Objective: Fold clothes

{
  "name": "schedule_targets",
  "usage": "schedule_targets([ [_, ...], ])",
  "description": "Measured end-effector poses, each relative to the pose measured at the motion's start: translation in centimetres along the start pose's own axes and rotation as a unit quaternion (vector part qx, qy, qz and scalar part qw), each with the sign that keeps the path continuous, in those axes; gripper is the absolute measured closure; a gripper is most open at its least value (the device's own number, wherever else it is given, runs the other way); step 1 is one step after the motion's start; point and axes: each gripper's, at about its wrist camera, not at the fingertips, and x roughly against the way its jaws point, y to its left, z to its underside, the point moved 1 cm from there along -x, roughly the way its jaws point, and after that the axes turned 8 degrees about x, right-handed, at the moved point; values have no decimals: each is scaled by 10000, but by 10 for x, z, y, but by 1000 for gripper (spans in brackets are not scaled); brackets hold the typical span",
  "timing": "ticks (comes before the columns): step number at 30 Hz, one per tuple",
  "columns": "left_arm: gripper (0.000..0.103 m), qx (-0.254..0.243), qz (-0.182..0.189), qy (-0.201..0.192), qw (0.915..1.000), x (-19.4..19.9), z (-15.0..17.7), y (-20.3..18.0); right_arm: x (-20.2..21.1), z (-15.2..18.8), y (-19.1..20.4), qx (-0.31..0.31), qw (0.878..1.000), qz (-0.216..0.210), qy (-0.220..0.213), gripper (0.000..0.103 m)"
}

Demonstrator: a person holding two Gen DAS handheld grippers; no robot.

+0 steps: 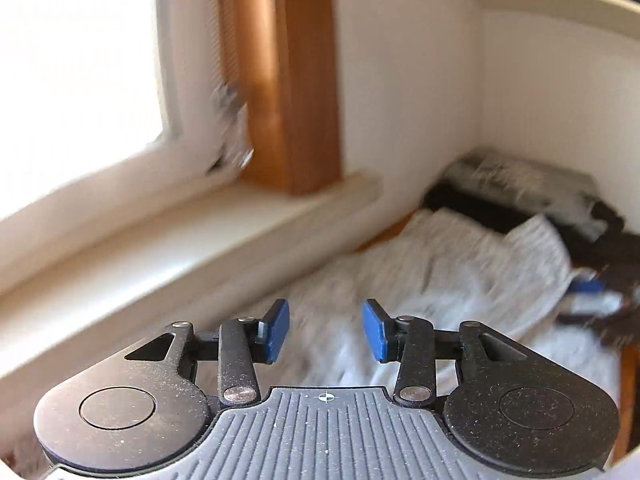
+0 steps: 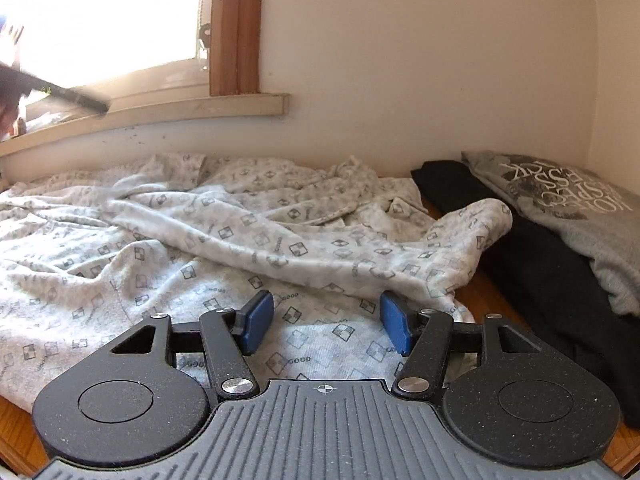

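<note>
A: How do the grippers stand?

B: The right gripper (image 2: 327, 326) has its blue pads (image 2: 256, 326) spread wide with nothing between them. It hangs low over the near edge of the white patterned garment (image 2: 240, 240). The left gripper (image 1: 326, 330) is just as wide apart and empty, held higher, and its view is blurred.

A: And the garment?

B: It lies rumpled across the wooden surface (image 2: 480, 292), reaching from the near left to the far wall. One long part, a sleeve or a leg, I cannot tell which, crosses over the rest and ends at the right, its tip touching the black garment (image 2: 540, 272).

A: What lies farther right?

B: The black garment lies along the right side, and a grey printed shirt (image 2: 580, 216) rests on top of it, against the far right corner.

A: Beyond that?

B: A pale windowsill (image 2: 200, 106) runs along the far left, with a bright window (image 2: 108, 16) above it and a wooden frame (image 2: 236, 28) at its right edge. In the right wrist view a dark blurred shape sits at the far left, over the sill; what it is cannot be told.
</note>
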Motion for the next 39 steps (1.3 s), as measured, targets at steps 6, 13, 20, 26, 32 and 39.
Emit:
schedule_targets([
  [6,57,-13,330,150,9993,-13,15,-17,0,0,1,13,10000,5,1,44],
  [13,45,-500,342,526,9968,-69,30,-63,0,0,1,22,10000,6,-6,44],
  [20,100,-184,114,263,9994,-81,21,-47,0,0,1,21,10000,10,-10,44],
  [26,100,556,62,-619,9965,-9,2,-10,3,1,4,78,9999,62,-56,44],
  [32,100,1205,35,-1107,9865,72,10,42,5,1,9,283,9995,108,-95,45],
  [39,100,1910,138,-862,9777,105,81,66,36,-13,15,417,9986,-309,-140,50],
])
